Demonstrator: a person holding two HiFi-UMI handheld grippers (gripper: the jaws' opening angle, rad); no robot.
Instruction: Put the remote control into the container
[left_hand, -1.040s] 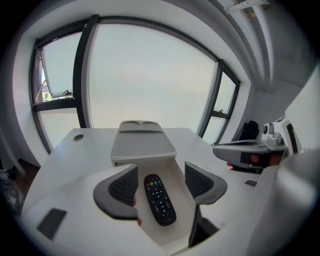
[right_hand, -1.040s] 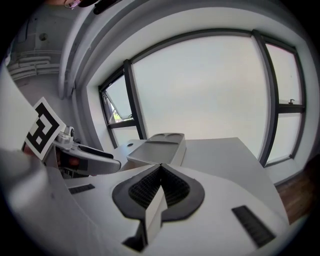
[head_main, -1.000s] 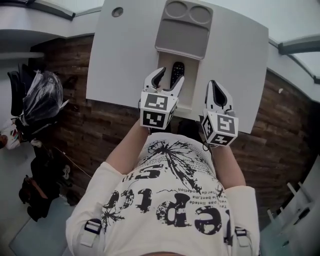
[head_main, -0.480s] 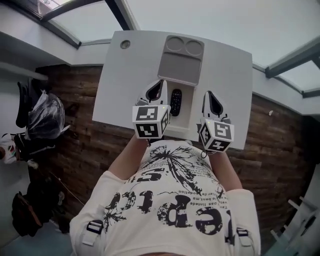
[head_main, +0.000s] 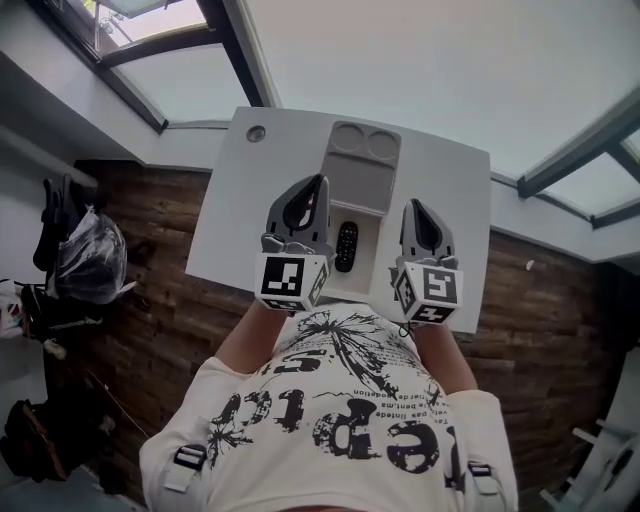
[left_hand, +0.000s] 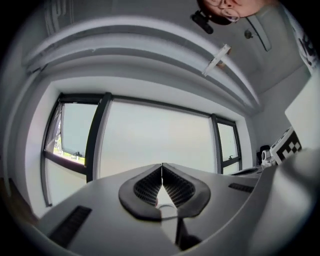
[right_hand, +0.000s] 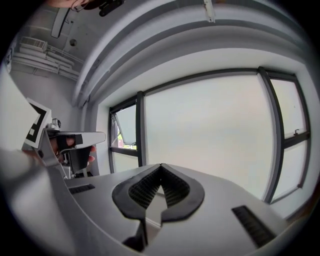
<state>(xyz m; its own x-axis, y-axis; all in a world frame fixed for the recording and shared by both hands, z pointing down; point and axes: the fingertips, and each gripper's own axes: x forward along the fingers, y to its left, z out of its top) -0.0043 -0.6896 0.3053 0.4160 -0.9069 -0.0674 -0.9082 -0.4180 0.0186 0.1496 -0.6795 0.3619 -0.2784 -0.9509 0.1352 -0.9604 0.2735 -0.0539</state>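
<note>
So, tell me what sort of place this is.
Likely an office or workroom, though I can't be sure: a plain white table with a cable hole, large windows along the wall, and bags heaped on the wood-pattern floor.

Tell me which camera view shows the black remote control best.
The head view. There the black remote control lies in full sight inside the white open section of the long container. The left gripper view and the right gripper view look out at windows and show nothing of it.
</note>
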